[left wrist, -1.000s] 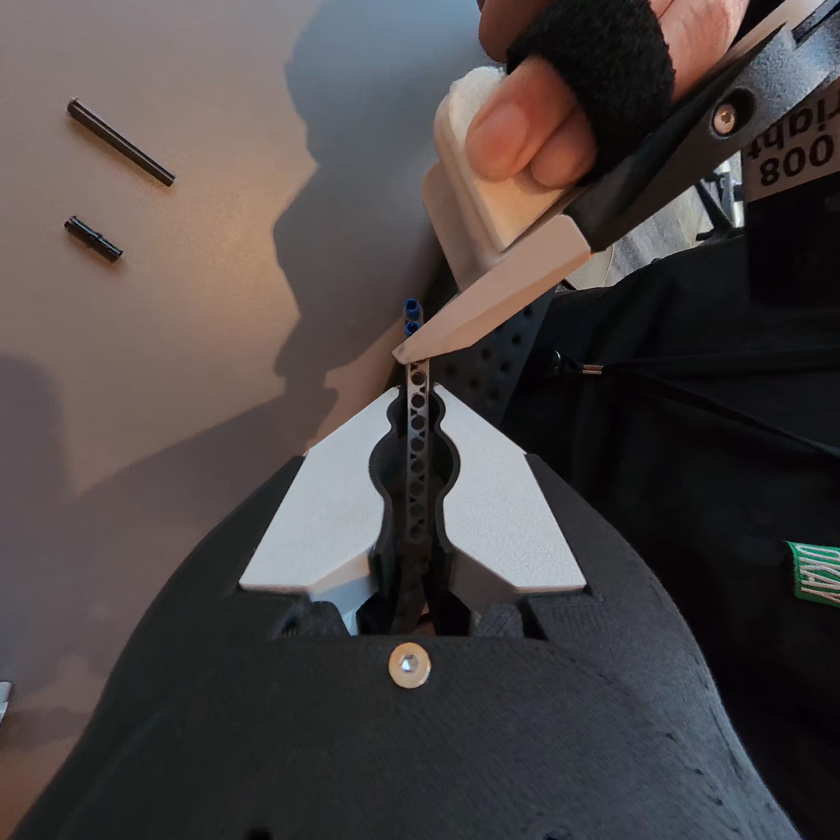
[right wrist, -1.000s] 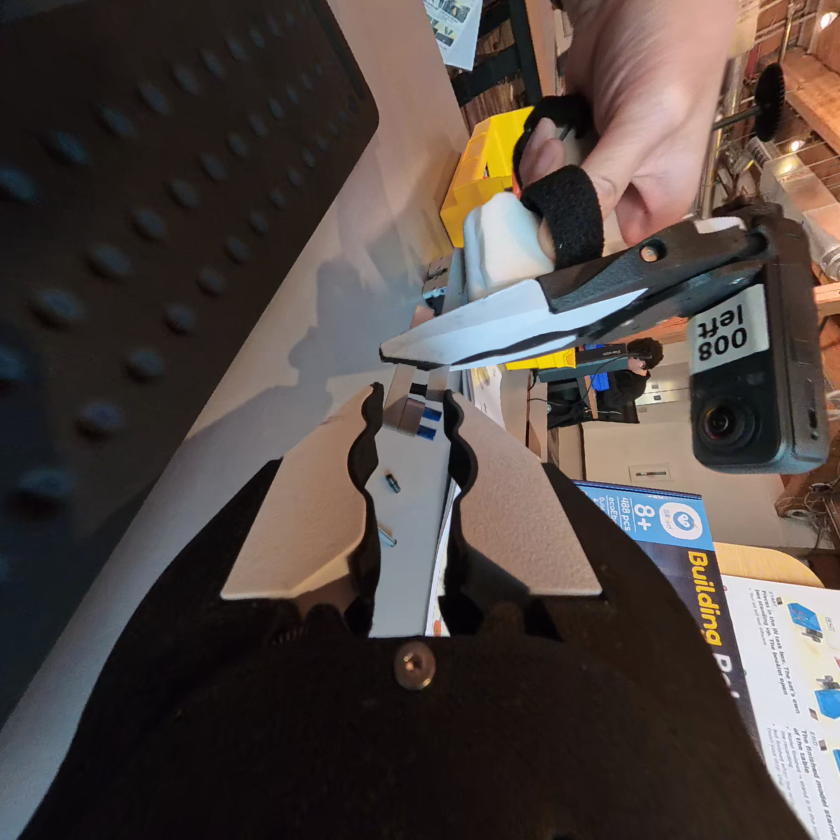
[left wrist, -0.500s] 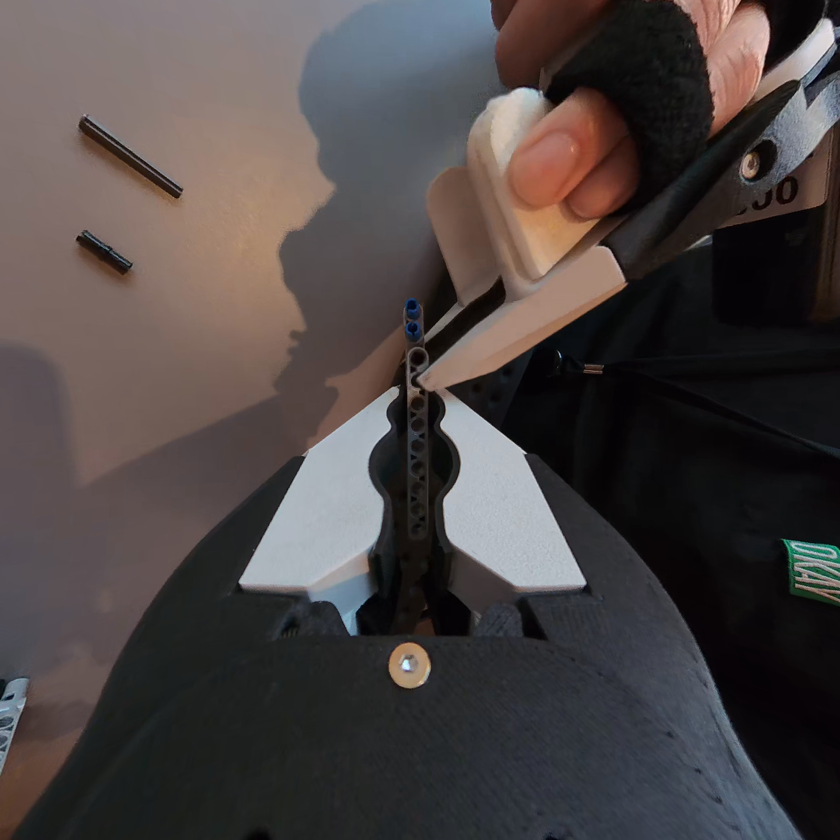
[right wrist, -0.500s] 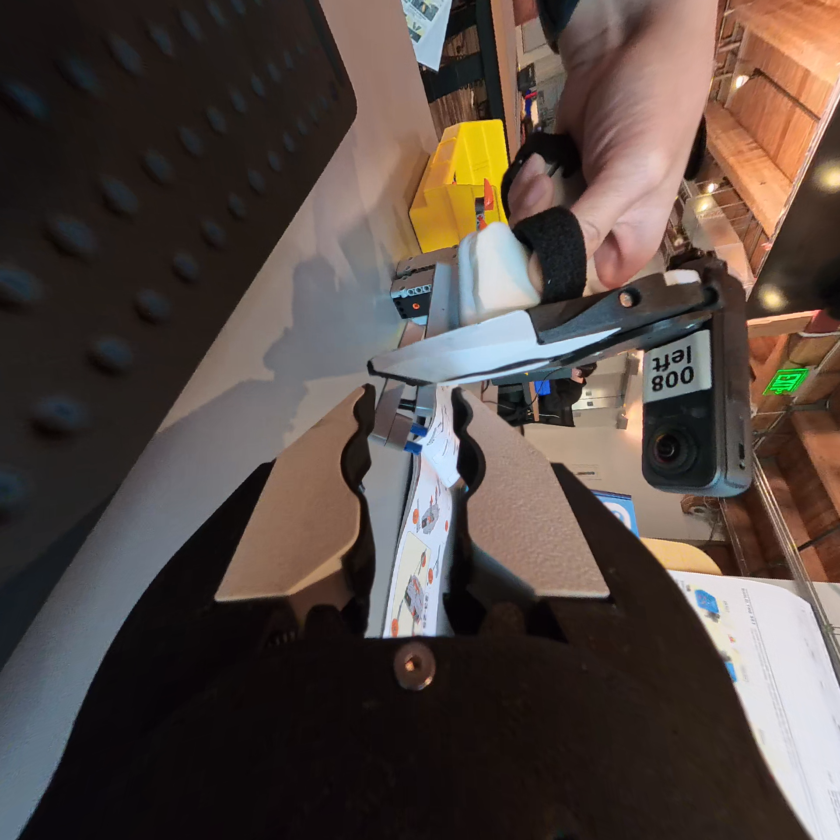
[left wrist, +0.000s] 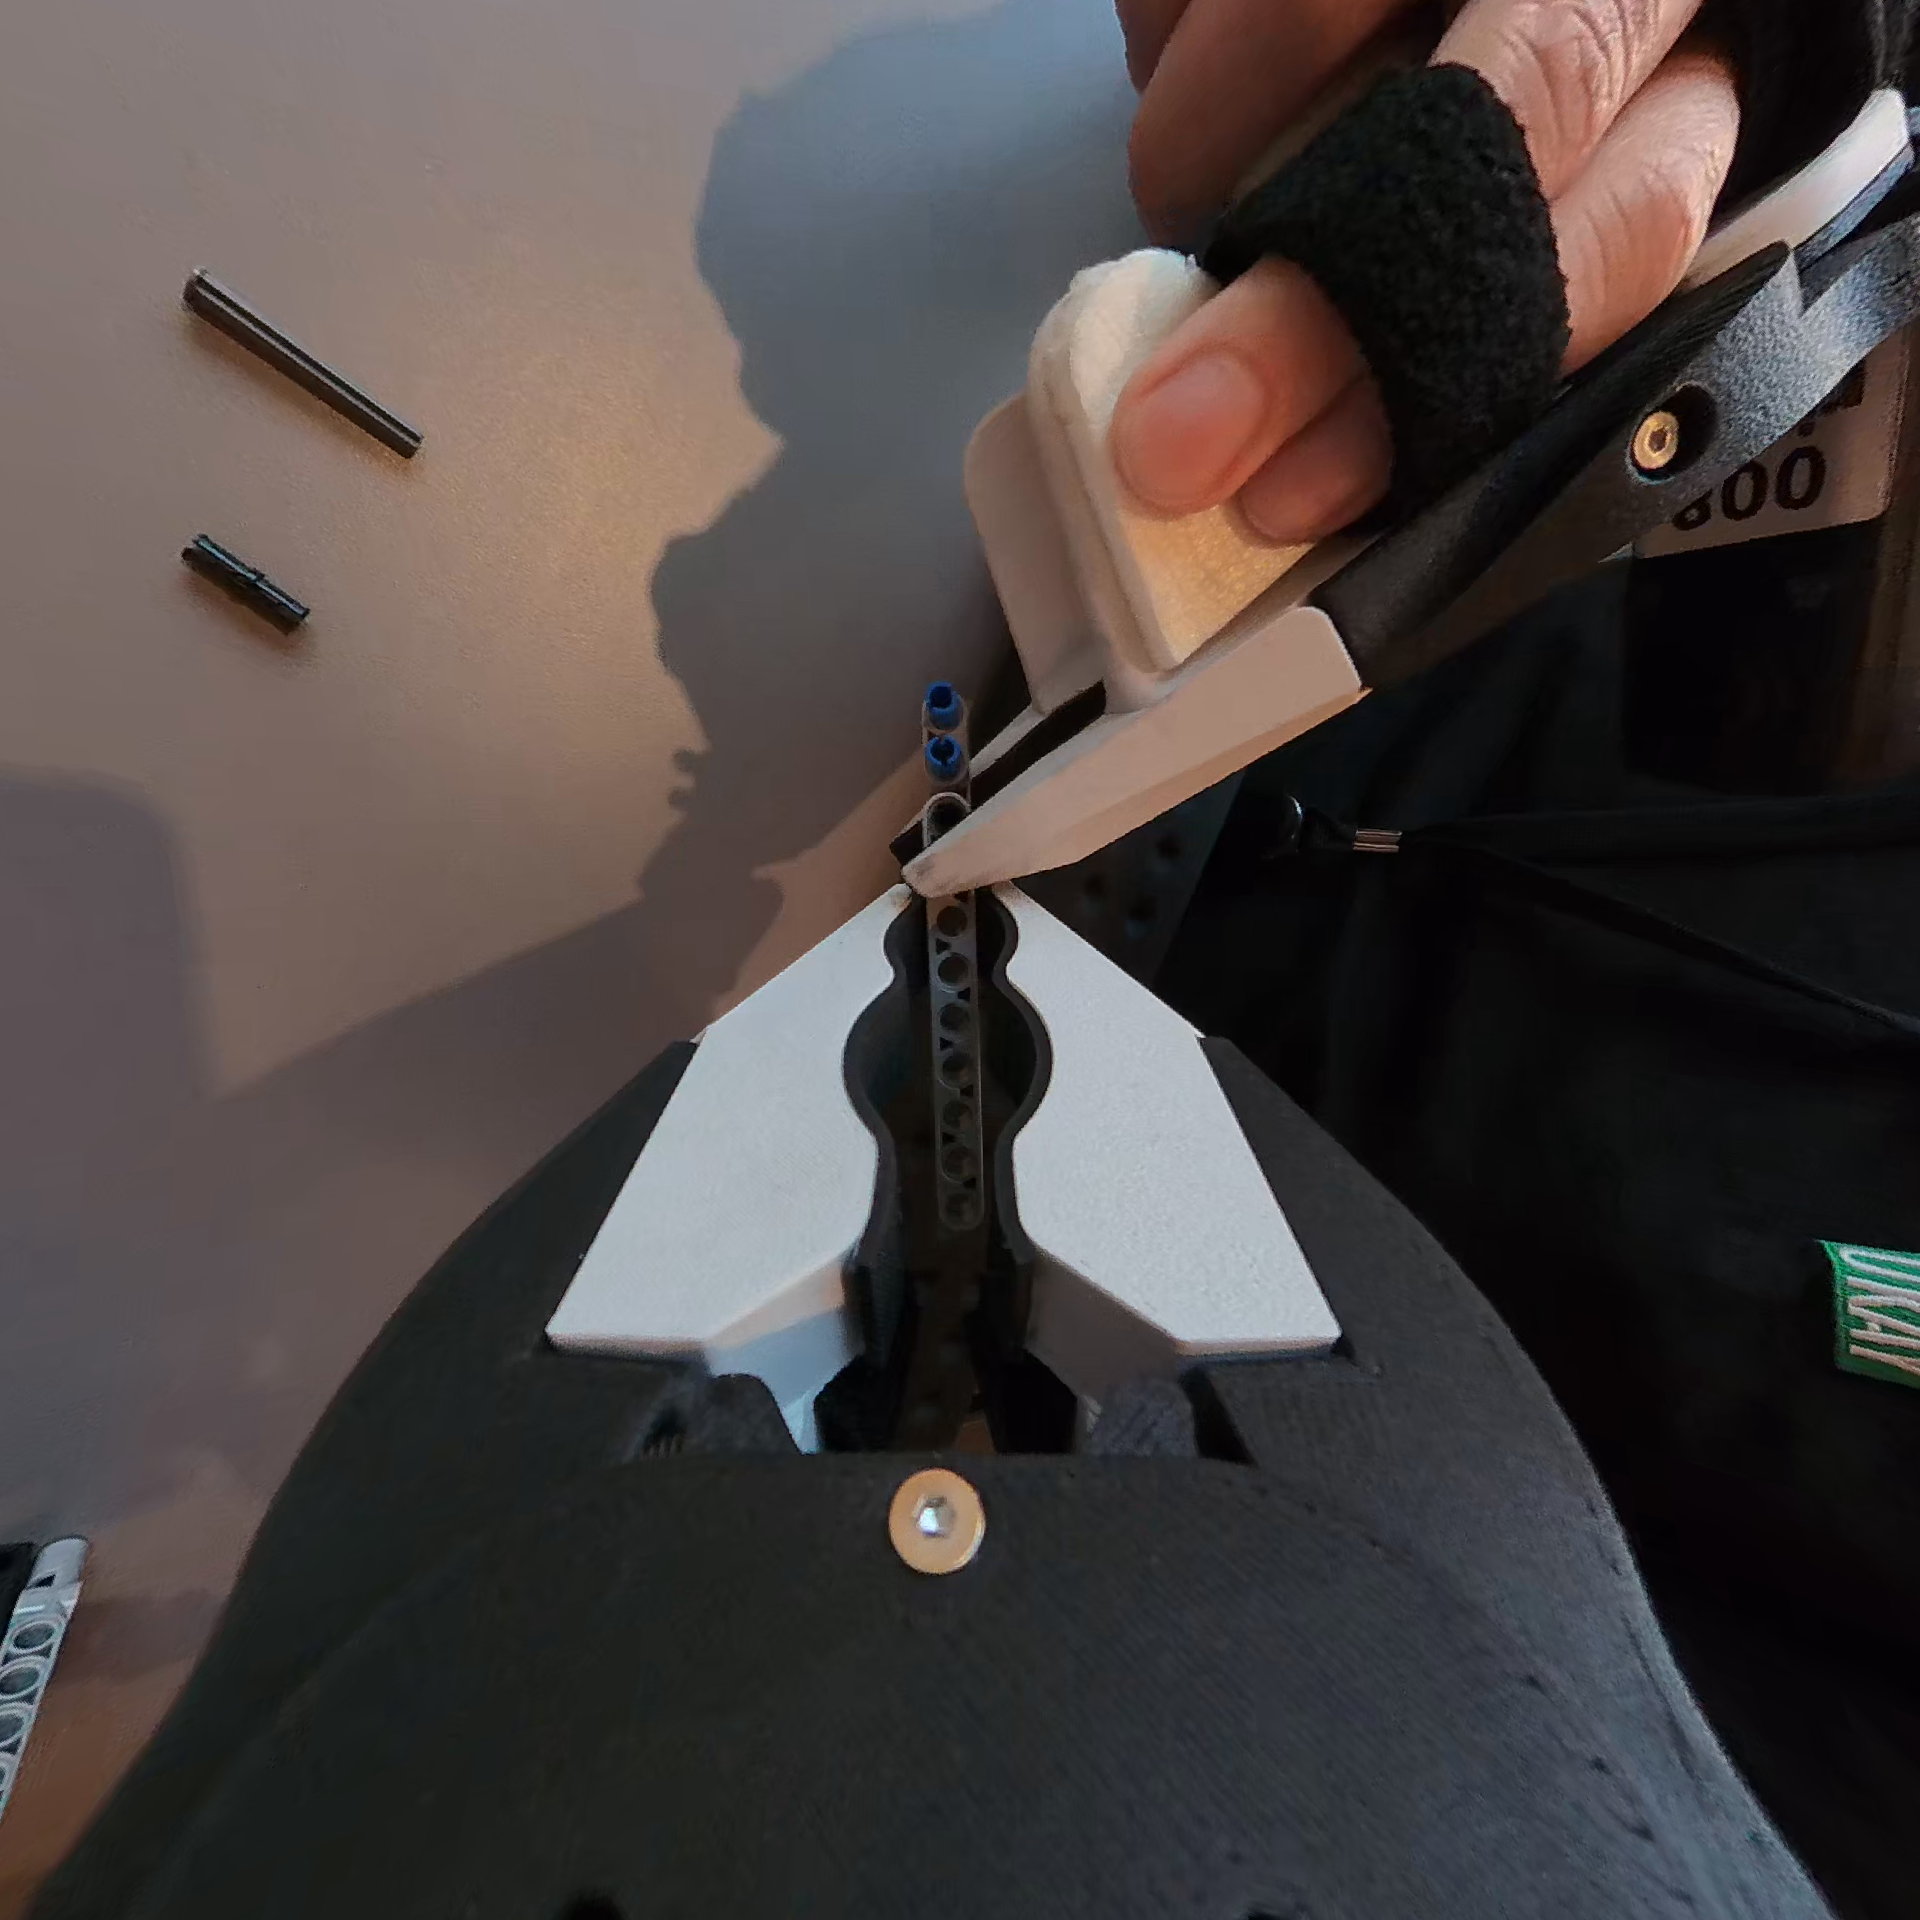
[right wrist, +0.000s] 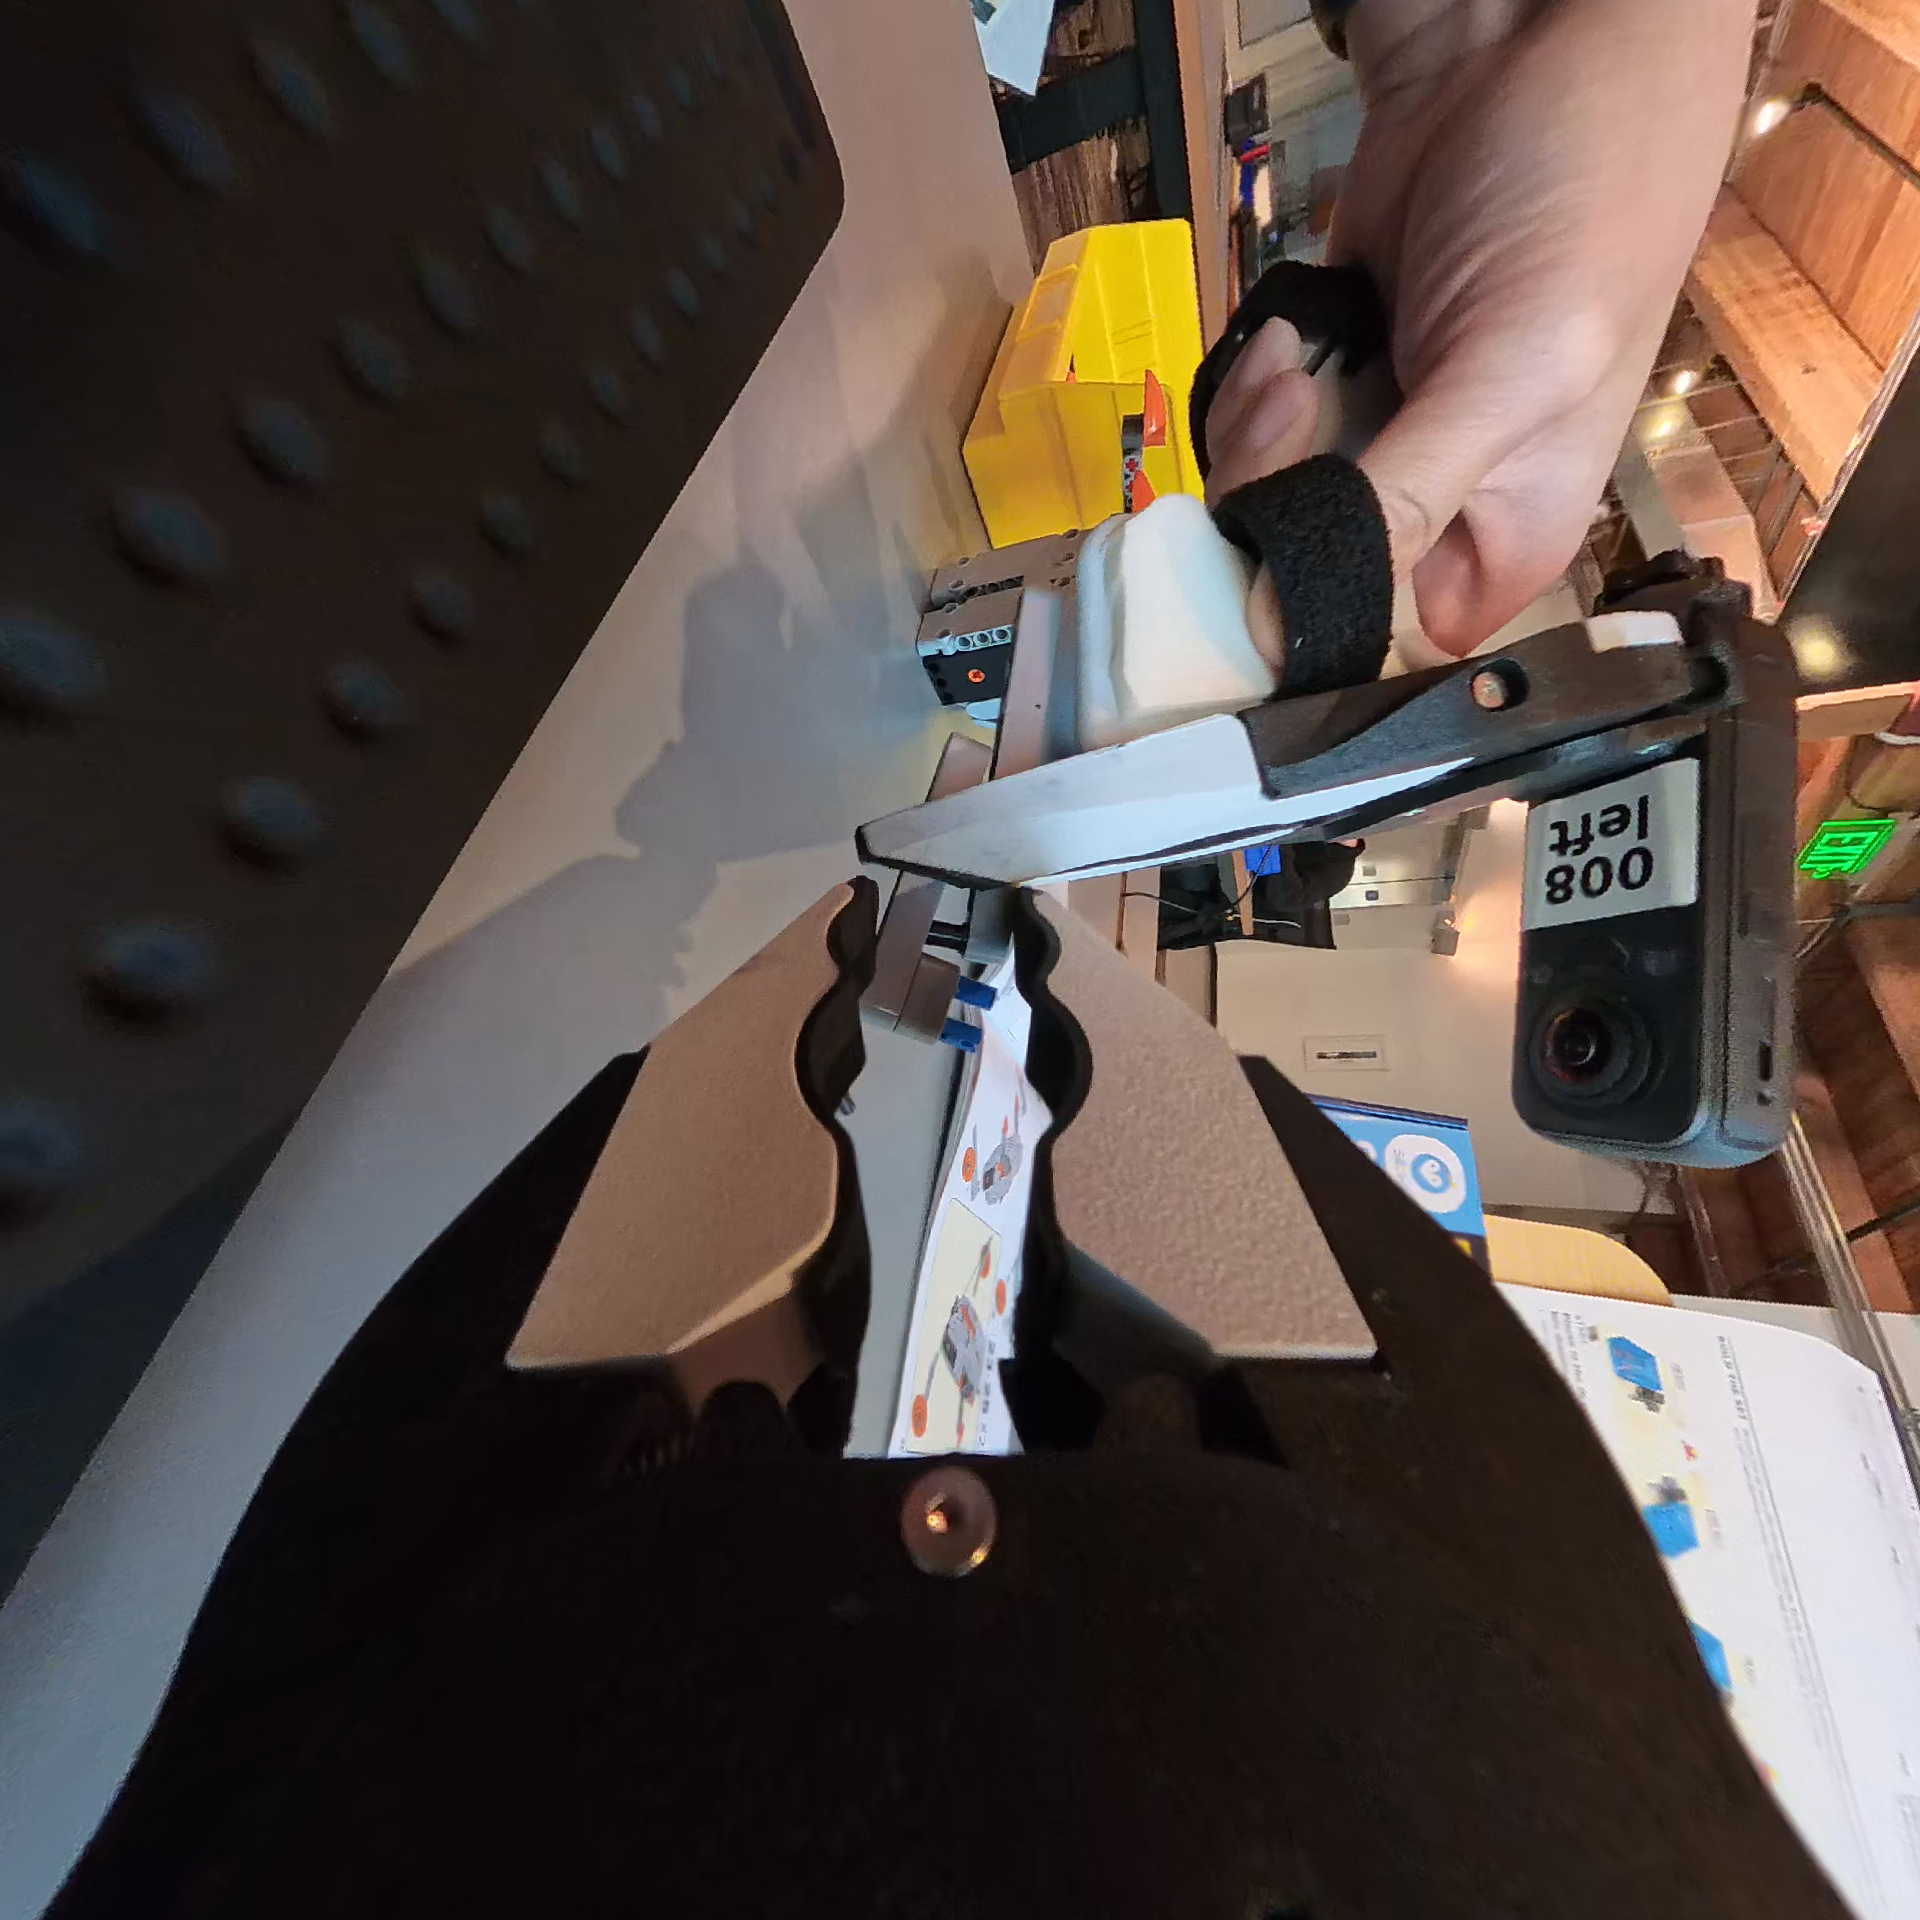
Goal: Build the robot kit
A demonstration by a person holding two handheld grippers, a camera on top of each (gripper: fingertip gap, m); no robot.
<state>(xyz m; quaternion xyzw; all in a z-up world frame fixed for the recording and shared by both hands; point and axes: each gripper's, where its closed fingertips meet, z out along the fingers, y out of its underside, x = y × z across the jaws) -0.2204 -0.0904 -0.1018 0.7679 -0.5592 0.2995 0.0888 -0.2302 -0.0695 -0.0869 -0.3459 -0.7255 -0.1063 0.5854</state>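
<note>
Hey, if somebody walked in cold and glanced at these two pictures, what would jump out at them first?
Dead centre of the left wrist view, the left gripper is clamped on a dark grey perforated beam with two blue pins at its far end, and the right gripper touches it from the right. In the right wrist view the right gripper's own fingers stand apart. Beyond, a yellow bin glows on the pale table.

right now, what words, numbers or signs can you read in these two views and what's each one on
I won't quote writing; it stands on:
White sticker, on a camera.
Half-hidden sticker.
Green lit sign.
Green patch, on black clothing.
Blue box.
Printed sheets: blurred.
</note>
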